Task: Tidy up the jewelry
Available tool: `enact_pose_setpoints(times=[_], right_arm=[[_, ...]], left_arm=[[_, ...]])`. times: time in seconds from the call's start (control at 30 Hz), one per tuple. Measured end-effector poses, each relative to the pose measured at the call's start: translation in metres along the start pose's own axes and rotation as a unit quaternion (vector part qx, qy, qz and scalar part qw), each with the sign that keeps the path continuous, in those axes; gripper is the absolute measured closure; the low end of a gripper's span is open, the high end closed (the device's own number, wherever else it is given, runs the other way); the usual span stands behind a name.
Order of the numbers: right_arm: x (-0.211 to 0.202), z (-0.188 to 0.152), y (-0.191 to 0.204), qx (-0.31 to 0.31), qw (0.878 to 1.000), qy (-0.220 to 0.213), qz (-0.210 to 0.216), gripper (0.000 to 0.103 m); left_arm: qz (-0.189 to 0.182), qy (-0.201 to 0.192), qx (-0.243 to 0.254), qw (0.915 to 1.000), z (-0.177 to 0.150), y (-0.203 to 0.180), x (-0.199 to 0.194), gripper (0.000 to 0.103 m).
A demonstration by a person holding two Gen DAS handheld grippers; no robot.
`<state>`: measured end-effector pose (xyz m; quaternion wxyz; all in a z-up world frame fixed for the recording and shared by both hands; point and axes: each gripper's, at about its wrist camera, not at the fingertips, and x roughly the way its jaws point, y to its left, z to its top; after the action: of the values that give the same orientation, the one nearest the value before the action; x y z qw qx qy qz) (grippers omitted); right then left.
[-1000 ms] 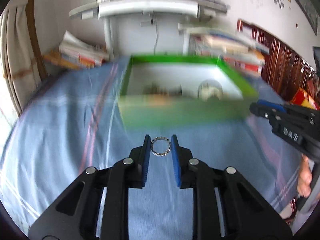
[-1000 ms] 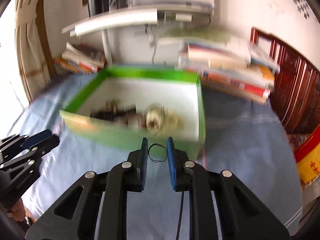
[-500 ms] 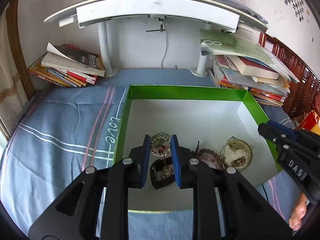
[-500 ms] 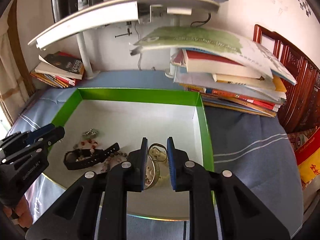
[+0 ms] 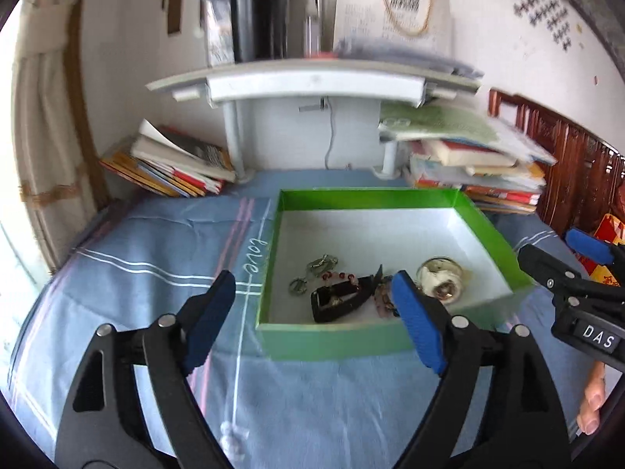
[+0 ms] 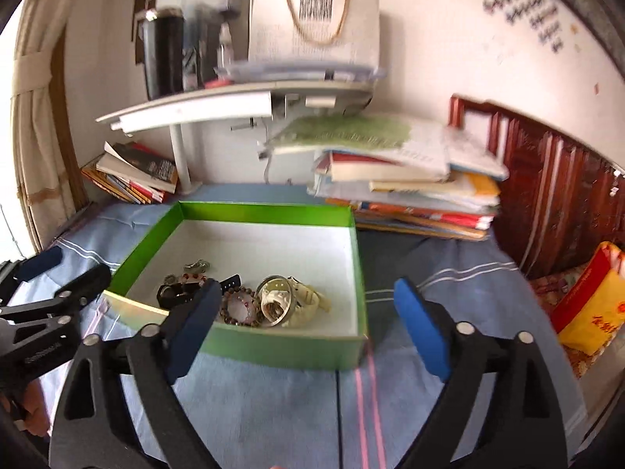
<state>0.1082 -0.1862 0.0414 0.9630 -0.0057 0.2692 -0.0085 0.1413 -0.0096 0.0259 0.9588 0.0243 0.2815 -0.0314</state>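
A green box point(image 5: 367, 194) with a white inside sits on the blue cloth and holds the jewelry. In it lie silver ring pieces point(image 5: 312, 269), a black watch point(image 5: 340, 303), a bead bracelet point(image 5: 384, 299) and a cream watch point(image 5: 441, 281). My left gripper point(image 5: 311, 278) hangs just short of the box's near wall. Its jaws are opening wide, with nothing between the pads. My right gripper point(image 6: 306, 287) stands the same way before the box point(image 6: 265, 209), jaws opening and empty. The cream watch point(image 6: 300, 301) and the bead bracelet point(image 6: 238, 308) show beyond it. Each gripper appears in the other's view: right gripper point(image 5: 550, 244), left gripper point(image 6: 78, 264).
Book stacks flank the box at the back left point(image 5: 175, 168) and back right point(image 6: 410, 187). A white shelf point(image 5: 312, 82) on posts spans above them. A dark wooden headboard point(image 6: 554, 203) and a red-yellow bag point(image 6: 590, 301) are on the right. A person's fingers point(image 5: 591, 410) show low right.
Both grippers carried a small ring over the box, then drew back towards me and opened wide. The rings are no longer between the pads.
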Motion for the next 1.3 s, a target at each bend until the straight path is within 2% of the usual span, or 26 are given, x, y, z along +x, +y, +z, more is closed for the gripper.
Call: enact_pose_setpoints(times=[0.07, 0.2, 0.3, 0.43, 1.3], right_arm=[[-0.017, -0.006, 0.005, -0.009, 1.000, -0.009, -0.020, 0.005], [-0.055, -0.019, 0.007, -0.009, 0.999, -0.021, -0.028, 0.003], [-0.084, -0.031, 0.010, -0.007, 0.999, -0.039, -0.027, 0.003], [-0.102, -0.033, 0.015, -0.012, 0.998, -0.050, -0.042, 0.003], [-0.104, -0.038, 0.026, -0.019, 0.998, -0.041, -0.032, 0.003]], left_arm=[[0.004, -0.019, 0.004, 0.9998, -0.005, 0.000, -0.025, 0.016], [0.016, -0.039, 0.009, 0.9991, -0.017, -0.001, -0.068, 0.011], [0.011, -0.058, 0.007, 0.9983, -0.028, -0.001, -0.096, 0.007], [-0.004, -0.061, 0.002, 0.9981, -0.041, -0.002, -0.116, 0.005], [-0.004, -0.050, -0.001, 0.9987, -0.046, 0.003, -0.117, 0.004]])
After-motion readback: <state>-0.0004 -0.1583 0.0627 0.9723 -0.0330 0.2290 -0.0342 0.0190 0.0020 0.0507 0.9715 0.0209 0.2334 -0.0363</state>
